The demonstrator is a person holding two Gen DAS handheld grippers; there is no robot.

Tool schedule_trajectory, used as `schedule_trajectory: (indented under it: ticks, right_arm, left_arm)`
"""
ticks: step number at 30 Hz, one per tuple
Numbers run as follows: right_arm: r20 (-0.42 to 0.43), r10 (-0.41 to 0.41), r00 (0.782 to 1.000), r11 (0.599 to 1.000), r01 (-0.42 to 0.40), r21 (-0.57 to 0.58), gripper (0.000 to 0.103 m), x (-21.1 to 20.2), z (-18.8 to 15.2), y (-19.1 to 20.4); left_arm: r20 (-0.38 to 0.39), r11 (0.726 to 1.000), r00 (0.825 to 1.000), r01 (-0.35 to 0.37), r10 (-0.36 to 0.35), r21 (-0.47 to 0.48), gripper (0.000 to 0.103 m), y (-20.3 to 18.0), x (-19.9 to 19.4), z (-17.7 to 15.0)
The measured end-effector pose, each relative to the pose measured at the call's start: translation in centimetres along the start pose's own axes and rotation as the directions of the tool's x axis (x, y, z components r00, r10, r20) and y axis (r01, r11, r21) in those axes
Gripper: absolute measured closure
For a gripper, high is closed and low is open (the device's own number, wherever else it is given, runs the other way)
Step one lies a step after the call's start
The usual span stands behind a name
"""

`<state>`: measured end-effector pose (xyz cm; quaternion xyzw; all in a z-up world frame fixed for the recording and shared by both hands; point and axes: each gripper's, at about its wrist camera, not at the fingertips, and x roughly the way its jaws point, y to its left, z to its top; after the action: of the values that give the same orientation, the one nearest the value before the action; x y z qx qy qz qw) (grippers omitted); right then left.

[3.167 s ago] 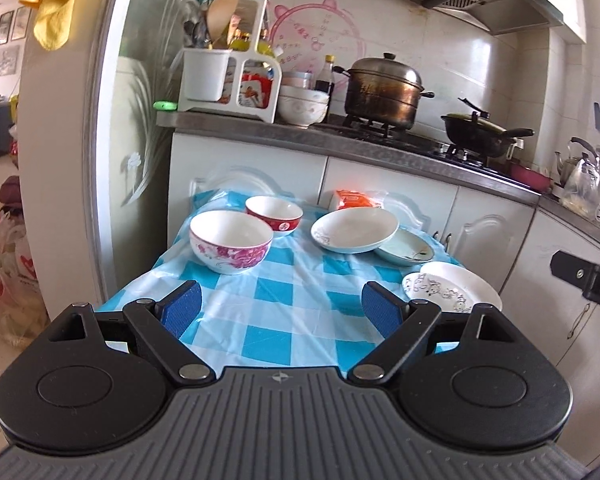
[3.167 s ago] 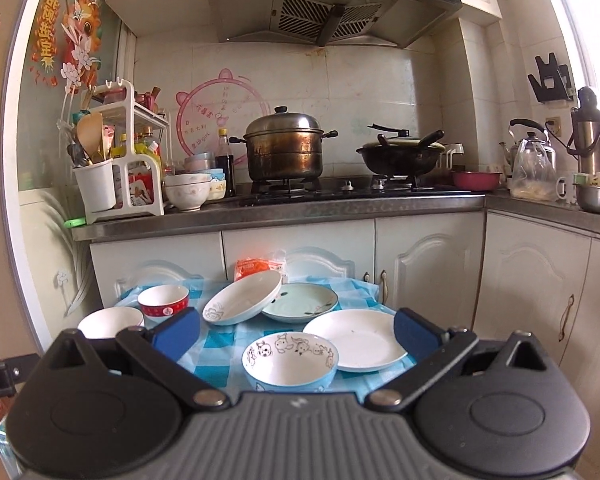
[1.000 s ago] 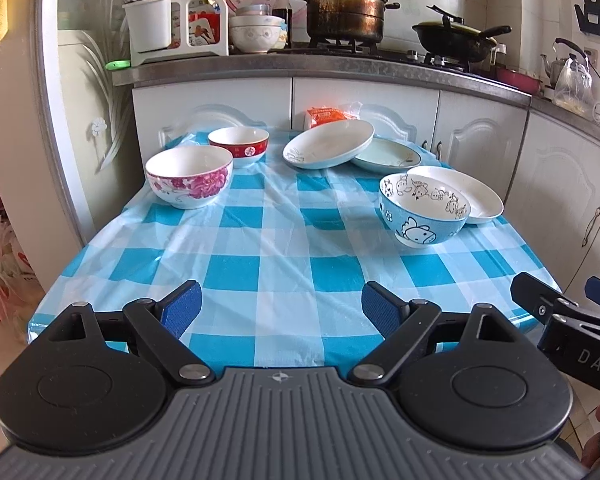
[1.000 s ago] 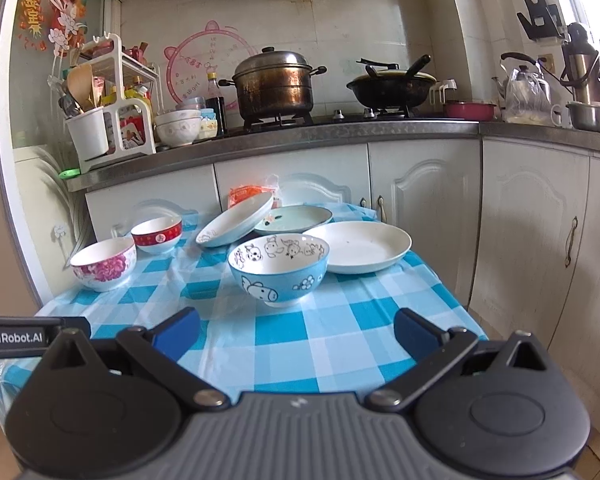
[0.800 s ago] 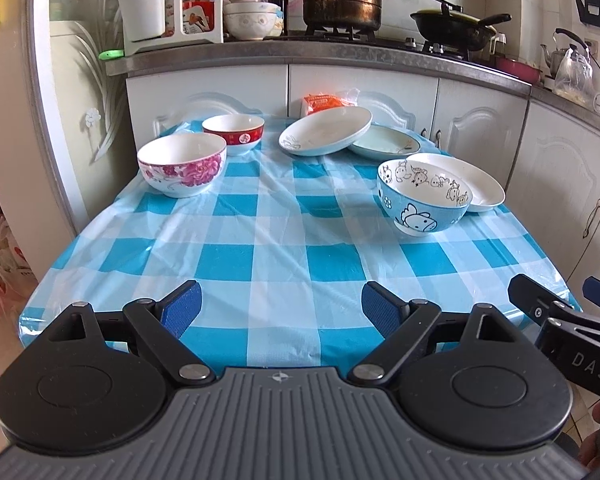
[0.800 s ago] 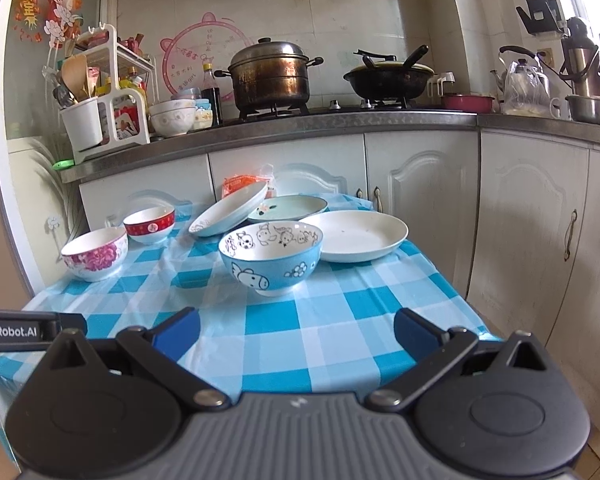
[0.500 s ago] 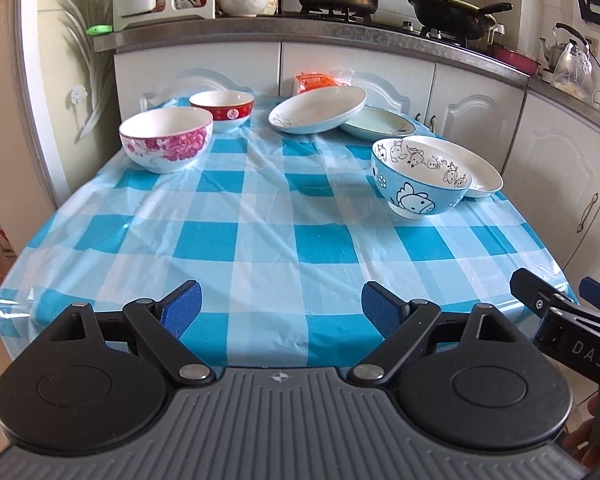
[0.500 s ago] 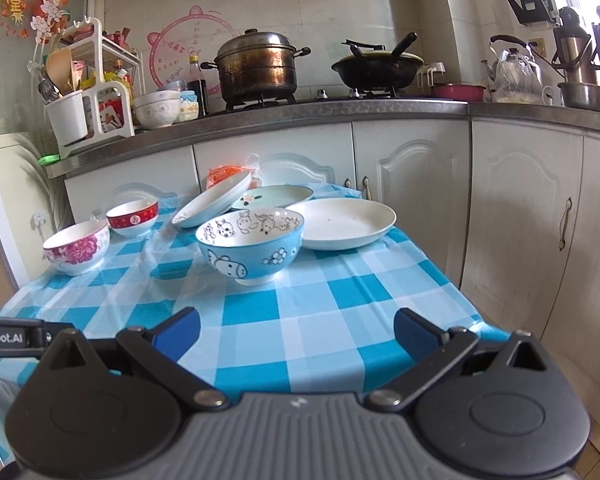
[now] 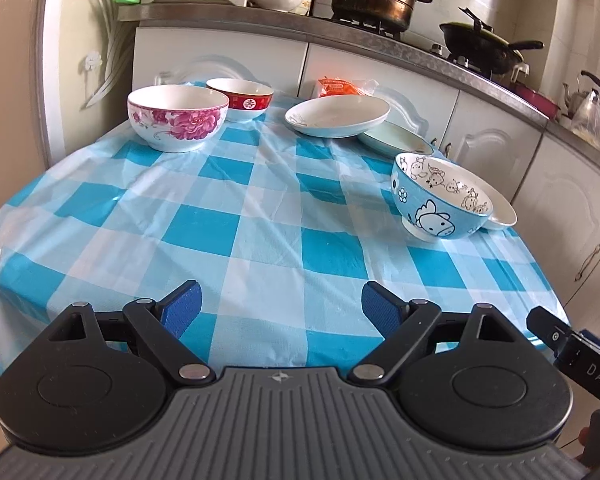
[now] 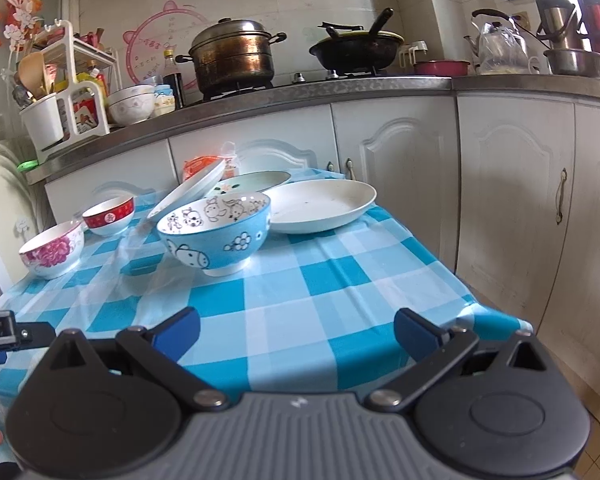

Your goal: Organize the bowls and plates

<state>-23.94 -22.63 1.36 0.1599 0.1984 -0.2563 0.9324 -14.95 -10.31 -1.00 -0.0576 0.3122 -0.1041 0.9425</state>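
A: Stock on desk (image 9: 260,208)?
B: Three bowls, three plates, all loose; blue cartoon bowl (image 10: 216,236) just beside white plate (image 10: 320,204). Nothing stacked.
A: Left hand-held gripper (image 9: 280,308), right hand-held gripper (image 10: 296,332)?
B: Both agape, empty, at near edge.

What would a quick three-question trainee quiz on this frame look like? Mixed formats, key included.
1. True or false: the left gripper holds a bowl.
2. How many bowls stand on the checked tablecloth?
3. The tilted plate leans on: A) green-tinted plate B) blue cartoon bowl C) red bowl

Key: 1 false, both it and the right gripper are open and empty; 2 three; 3 A.
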Motion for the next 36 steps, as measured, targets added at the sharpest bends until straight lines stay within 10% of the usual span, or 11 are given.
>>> schedule_trajectory:
  ticks: [25,36]
  right_arm:
    - [0.019,0.017,1.0,0.989,-0.02,0.143,0.001,3.5,3.1,-4.6]
    - [-0.026,0.286,0.958,0.912,-0.263,0.315,0.001,9.5,5.8,-3.1]
  left_arm:
    - [0.035,0.965,0.978,0.209,-0.206,-0.16,0.0,-3.8,7.0,6.3]
    - [0.175,0.939,0.959,0.26,-0.223,-0.224,0.0,-4.7,10.1,8.7]
